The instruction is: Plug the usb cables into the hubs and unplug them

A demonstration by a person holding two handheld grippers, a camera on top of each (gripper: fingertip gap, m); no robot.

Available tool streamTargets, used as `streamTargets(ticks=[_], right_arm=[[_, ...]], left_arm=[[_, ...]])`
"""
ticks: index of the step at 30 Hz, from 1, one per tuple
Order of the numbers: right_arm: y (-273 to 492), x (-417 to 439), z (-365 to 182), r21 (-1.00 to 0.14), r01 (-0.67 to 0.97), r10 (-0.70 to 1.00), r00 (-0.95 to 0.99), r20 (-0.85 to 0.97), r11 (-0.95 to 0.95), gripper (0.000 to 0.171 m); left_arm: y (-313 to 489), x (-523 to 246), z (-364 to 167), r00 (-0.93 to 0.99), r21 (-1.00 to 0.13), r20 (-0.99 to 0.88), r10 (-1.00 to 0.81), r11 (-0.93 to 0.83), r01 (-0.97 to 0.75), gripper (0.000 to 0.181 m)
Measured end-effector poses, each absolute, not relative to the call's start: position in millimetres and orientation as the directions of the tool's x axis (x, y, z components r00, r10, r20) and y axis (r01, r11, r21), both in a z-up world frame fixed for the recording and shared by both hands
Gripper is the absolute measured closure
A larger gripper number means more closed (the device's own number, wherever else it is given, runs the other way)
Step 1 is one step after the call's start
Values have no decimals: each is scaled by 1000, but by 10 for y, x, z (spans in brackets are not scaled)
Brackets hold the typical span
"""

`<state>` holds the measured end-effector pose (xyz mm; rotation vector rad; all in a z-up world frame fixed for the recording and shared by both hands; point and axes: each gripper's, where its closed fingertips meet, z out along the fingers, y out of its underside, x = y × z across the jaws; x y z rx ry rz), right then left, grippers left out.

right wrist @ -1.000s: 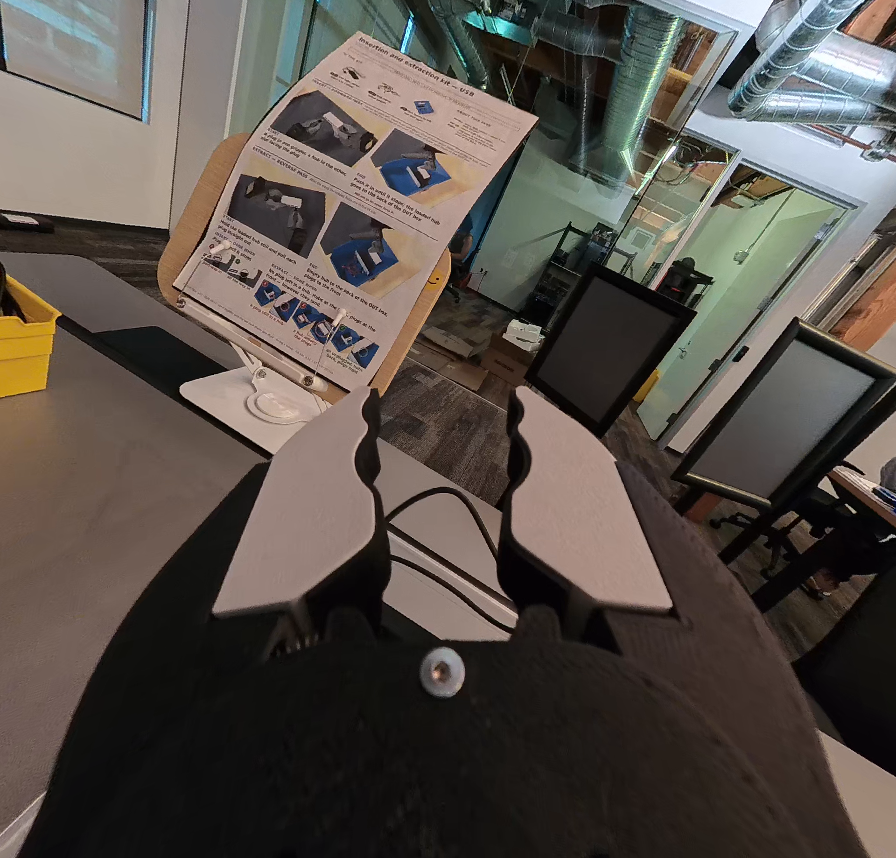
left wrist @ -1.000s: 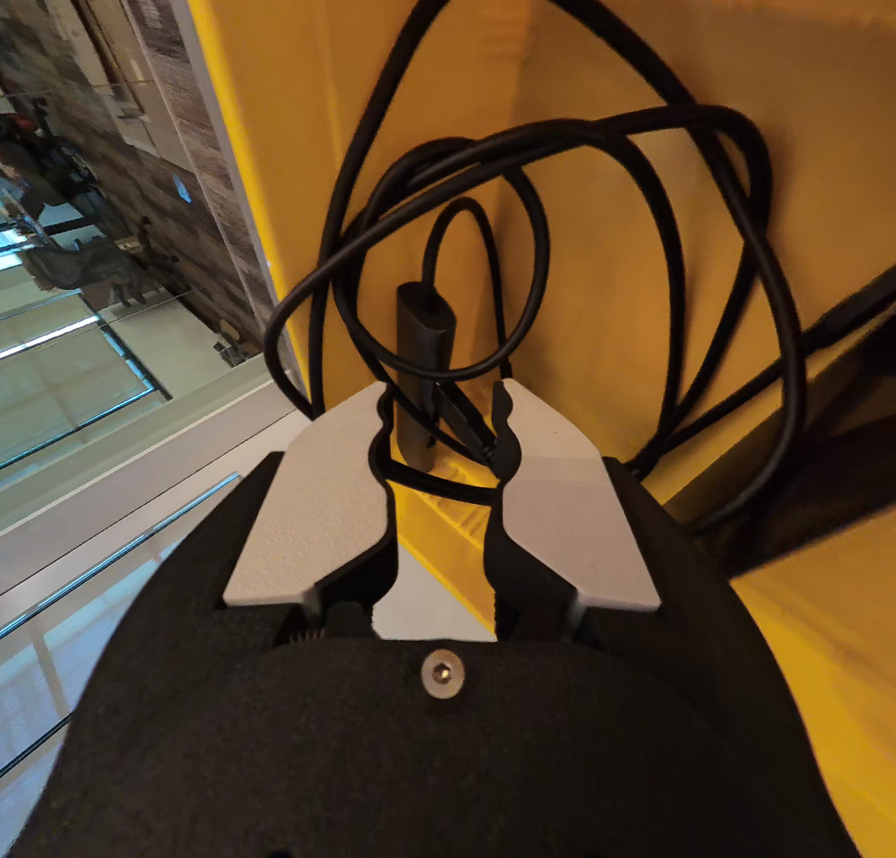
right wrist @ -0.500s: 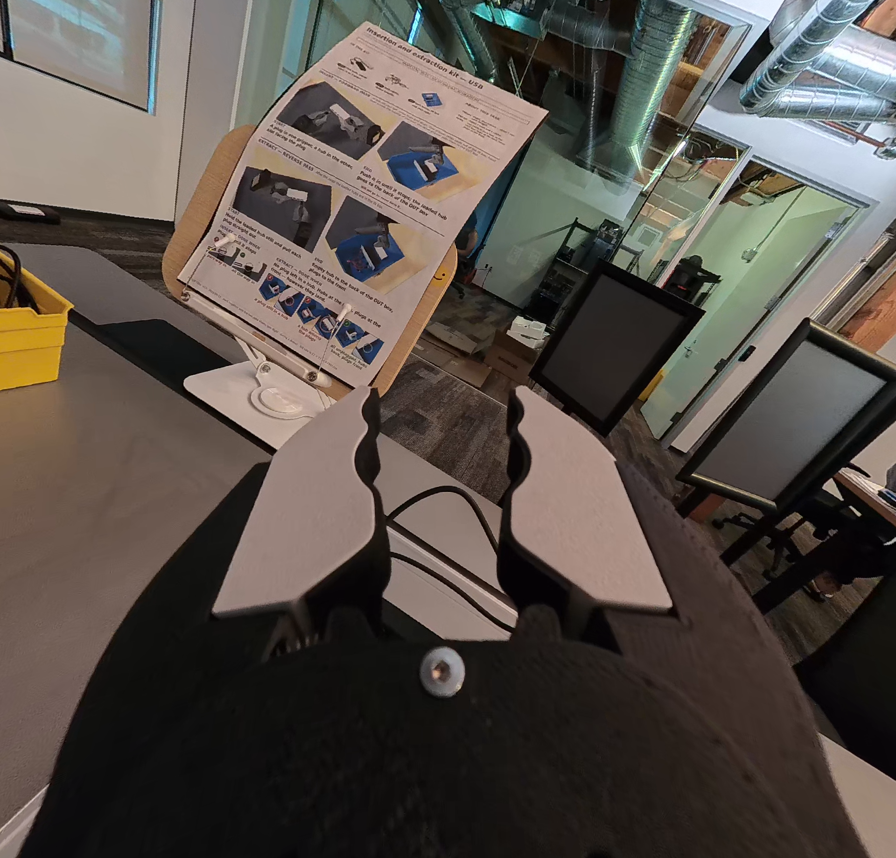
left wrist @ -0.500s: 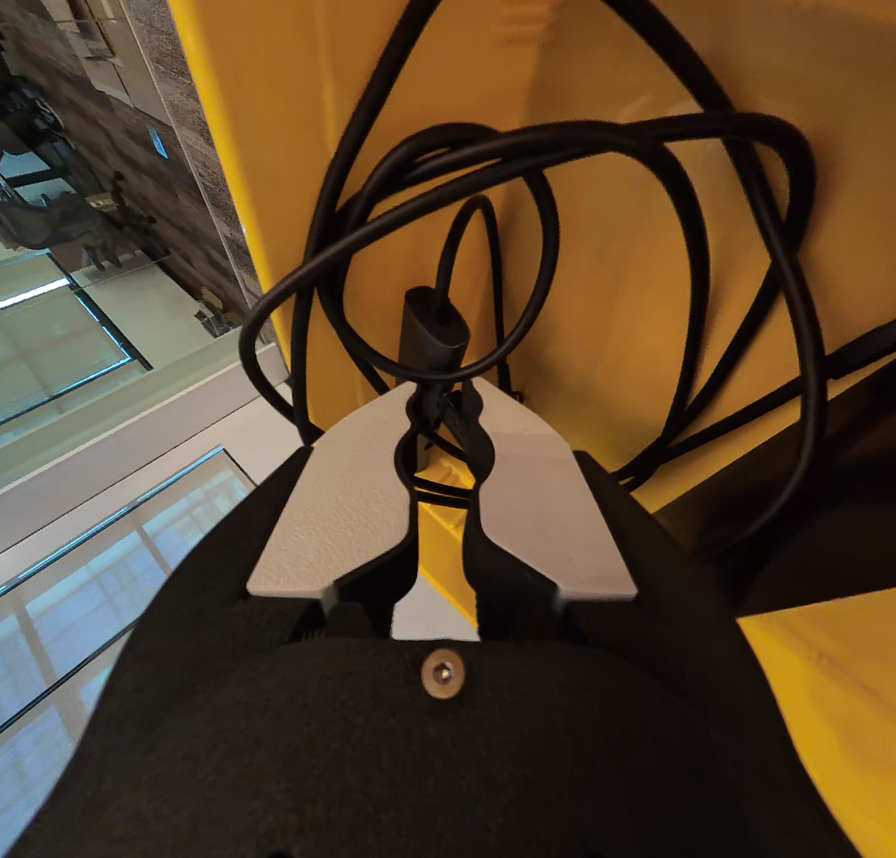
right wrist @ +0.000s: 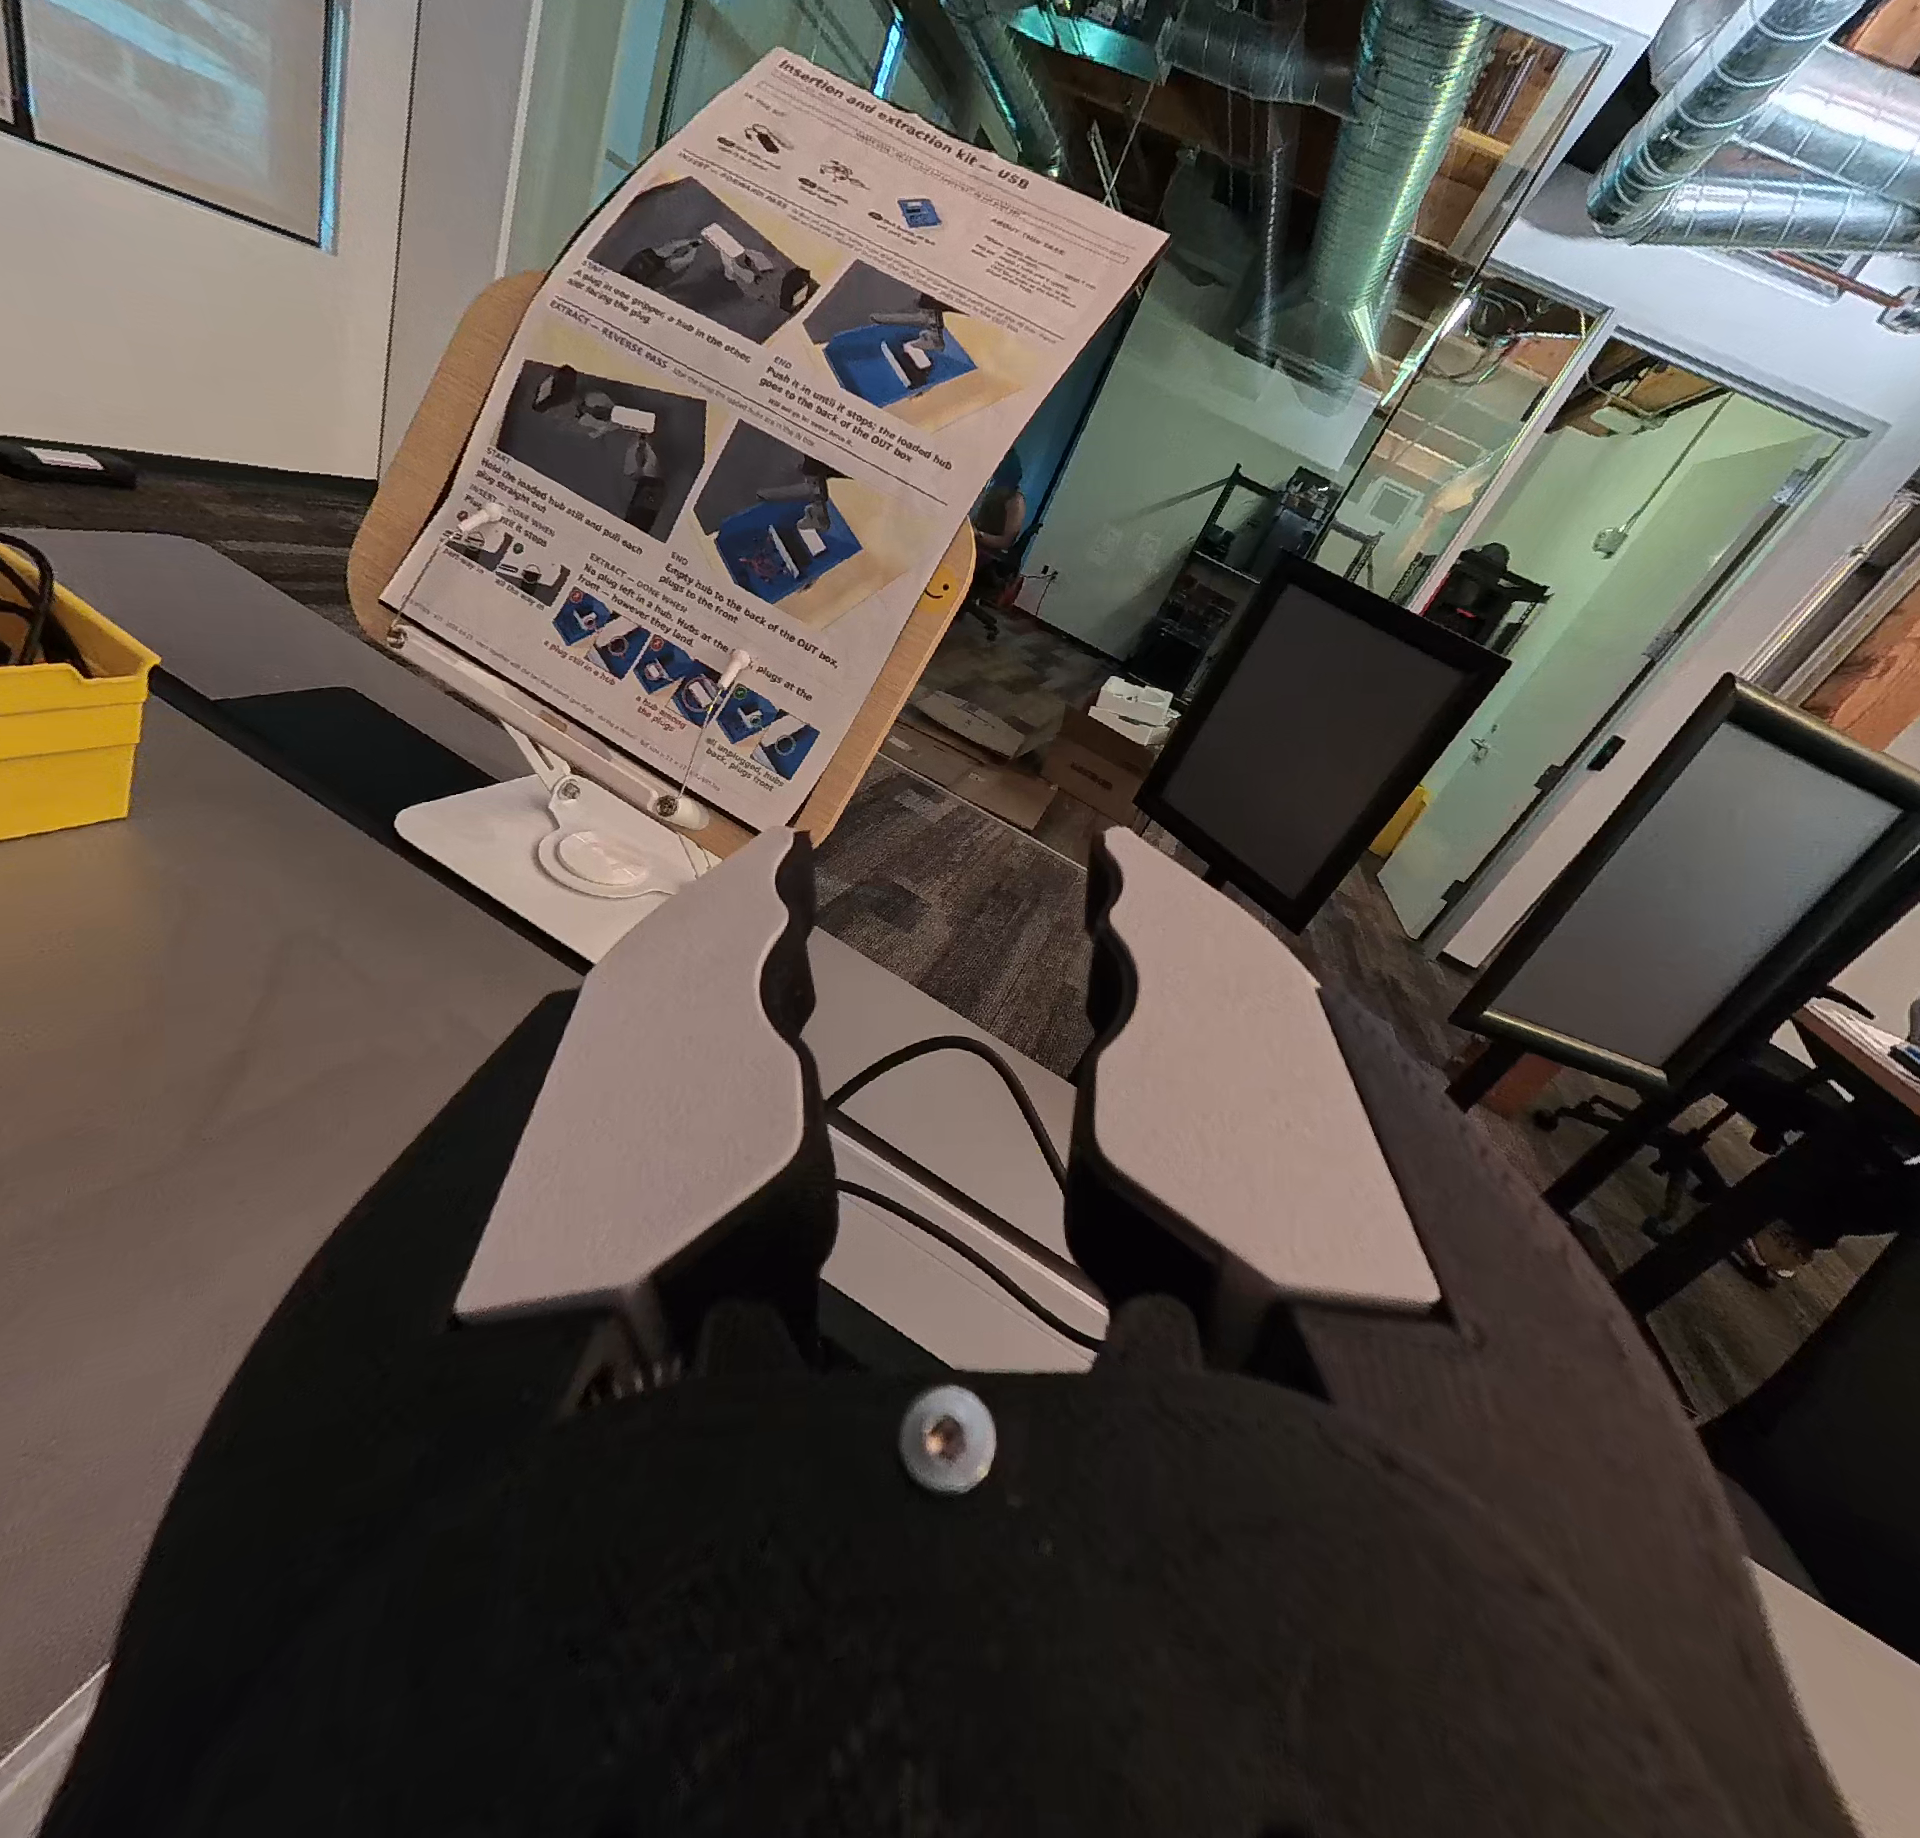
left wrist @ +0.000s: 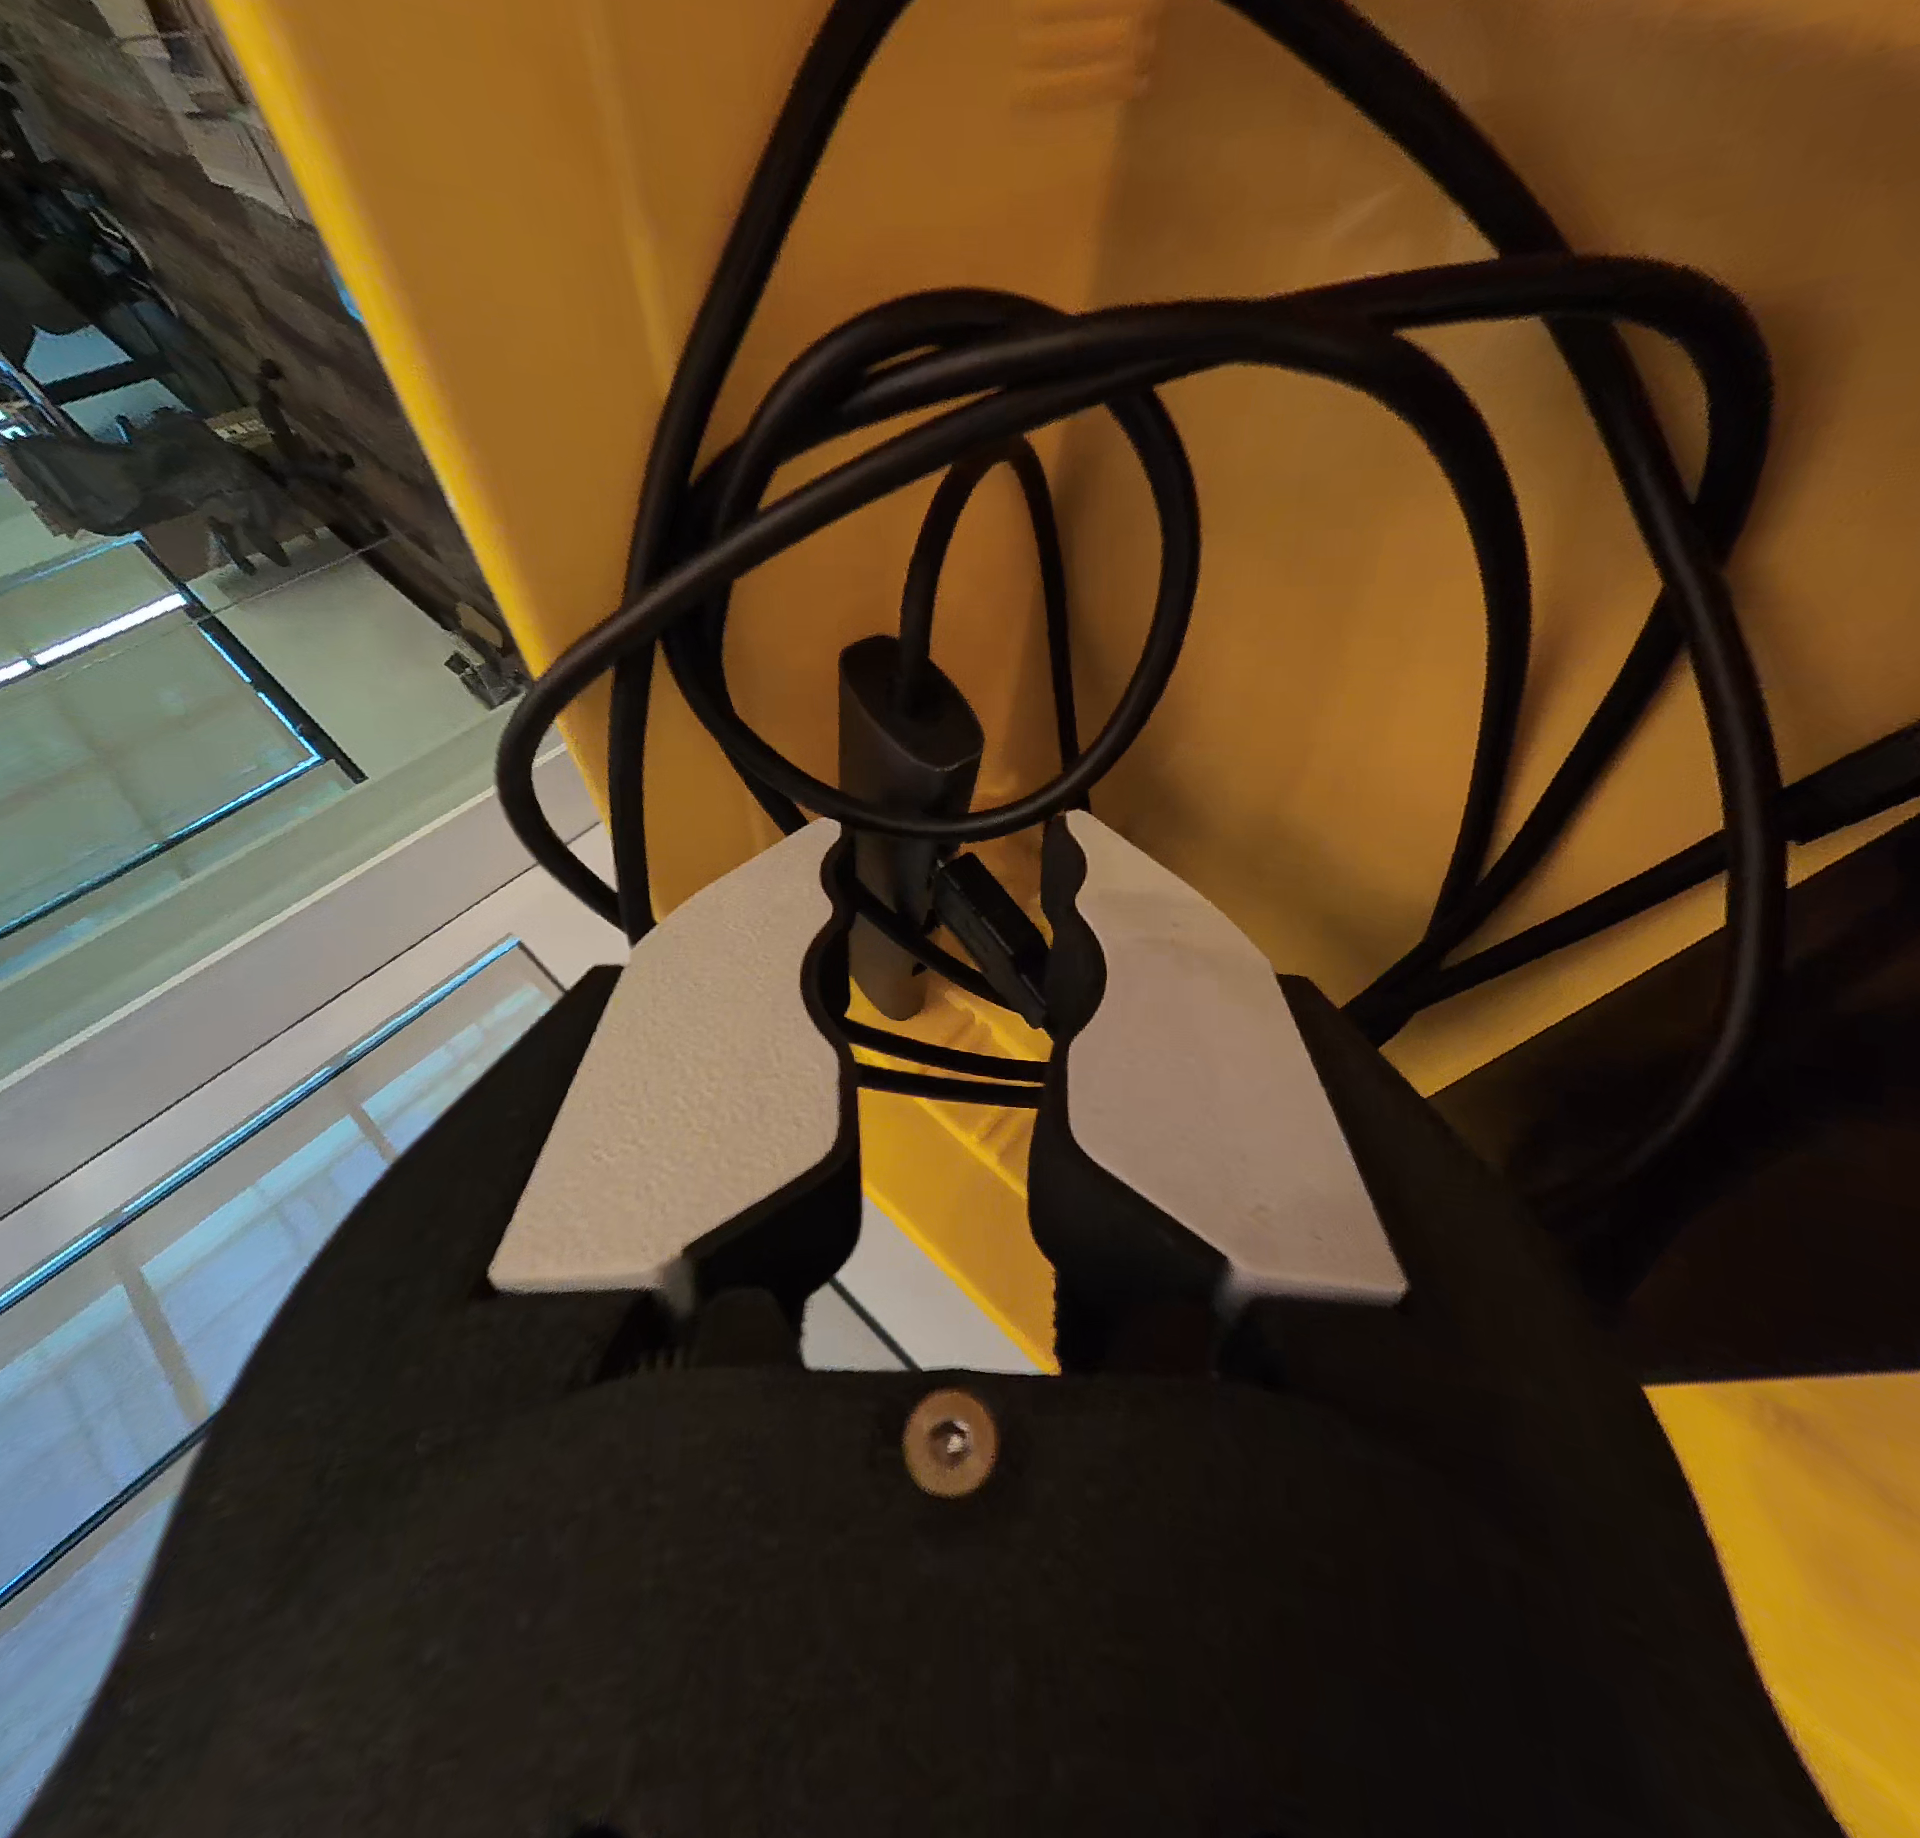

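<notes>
Left wrist view shows the left tongs (left wrist: 945, 915) parted around a slim dark grey hub (left wrist: 899, 801) amid looped black cables (left wrist: 1143, 354) inside a yellow bin (left wrist: 1299, 645), while right wrist view shows the right tongs (right wrist: 945, 915) released, empty, above the grey surface (right wrist: 208, 1061).

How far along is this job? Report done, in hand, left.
Done: nothing visible; the hub and tangled cables lie in the yellow bin. In hand: the left hand-held gripper, jaws open, straddles the hub, not gripping; the right hand-held gripper is open and empty over the table. Left: seemingly all plugging and unplugging.
</notes>
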<state>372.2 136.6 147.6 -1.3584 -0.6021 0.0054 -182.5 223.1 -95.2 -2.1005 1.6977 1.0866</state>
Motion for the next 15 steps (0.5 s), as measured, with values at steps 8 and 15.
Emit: streamTargets(ticks=[8,15], right_arm=[[1358,3729,1473,-913,335,348,848,400,232,120],[1365,3746,1463,-915,334,351,848,396,225,120]], left_arm=[[2216,-1727,-865,53,227,-678,-734,-277,-934,142],[2192,-1745,-754,235,101,-629,-741,-378,-920,146]])
